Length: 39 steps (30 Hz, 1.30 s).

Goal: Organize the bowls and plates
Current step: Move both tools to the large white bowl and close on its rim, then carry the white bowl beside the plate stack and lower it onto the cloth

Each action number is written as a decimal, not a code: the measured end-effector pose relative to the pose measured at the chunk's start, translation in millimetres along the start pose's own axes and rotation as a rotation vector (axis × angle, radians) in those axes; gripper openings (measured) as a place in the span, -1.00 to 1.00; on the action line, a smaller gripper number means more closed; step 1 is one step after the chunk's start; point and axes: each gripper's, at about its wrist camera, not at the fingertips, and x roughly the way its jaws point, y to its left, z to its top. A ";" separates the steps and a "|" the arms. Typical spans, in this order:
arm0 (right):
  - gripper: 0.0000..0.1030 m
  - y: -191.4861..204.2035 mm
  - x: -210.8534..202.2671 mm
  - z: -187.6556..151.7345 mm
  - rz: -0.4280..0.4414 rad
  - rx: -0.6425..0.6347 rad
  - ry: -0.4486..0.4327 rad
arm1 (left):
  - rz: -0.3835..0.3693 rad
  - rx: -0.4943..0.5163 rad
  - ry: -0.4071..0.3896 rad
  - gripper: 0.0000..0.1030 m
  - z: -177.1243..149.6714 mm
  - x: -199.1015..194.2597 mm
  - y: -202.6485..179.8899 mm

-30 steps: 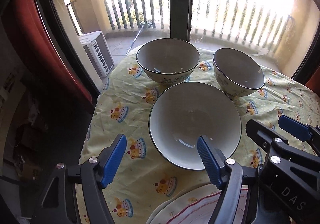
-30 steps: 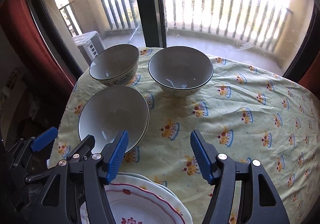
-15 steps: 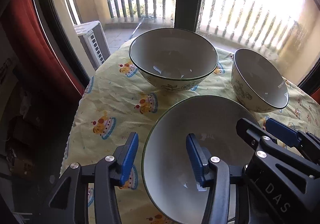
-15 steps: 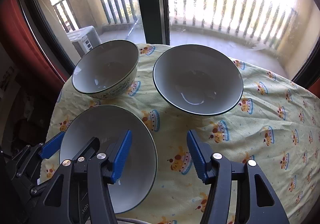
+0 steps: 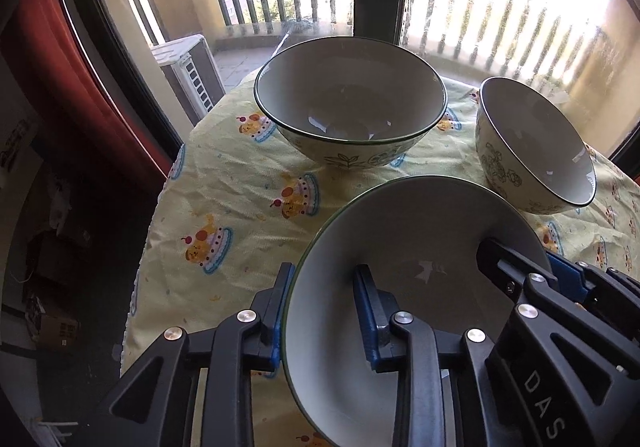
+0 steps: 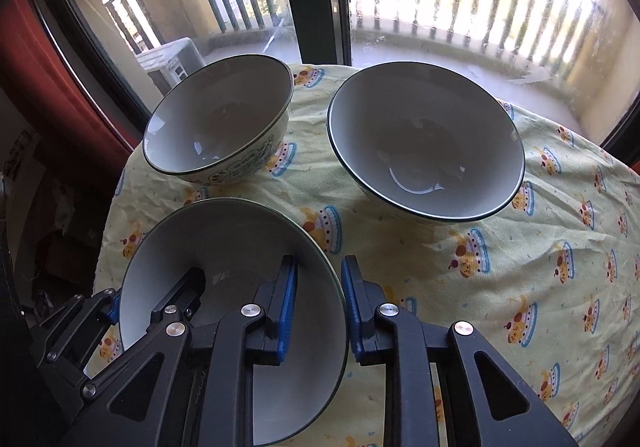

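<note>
The left gripper (image 5: 322,313) and the right gripper (image 6: 316,301) have just been closing, and each now pinches the rim of the nearest bowl (image 5: 416,247), one blue pad inside and one outside, on opposite sides. That bowl fills the lower middle of both views, on the yellow tablecloth (image 6: 500,279). Two more bowls (image 6: 426,143) (image 6: 220,115) stand beyond it, toward the top.

Glossy, seemingly ceramic bowls (image 5: 352,103); creased matt cloth tablecloth (image 5: 240,183).
</note>
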 end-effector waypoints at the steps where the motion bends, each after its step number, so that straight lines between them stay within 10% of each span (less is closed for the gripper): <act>1: -0.50 -0.9 -0.7 -0.1 -0.002 0.003 0.002 | -0.006 0.001 0.005 -0.45 -0.1 -0.6 0.8; 22: -0.50 -56.8 -94.9 -32.8 -0.169 0.137 -0.131 | -0.181 0.145 -0.110 -0.46 -17.4 -70.2 -61.8; 39: -0.50 -136.2 -152.2 -127.4 -0.130 0.213 -0.109 | -0.154 0.196 -0.071 -0.46 -103.1 -121.3 -139.9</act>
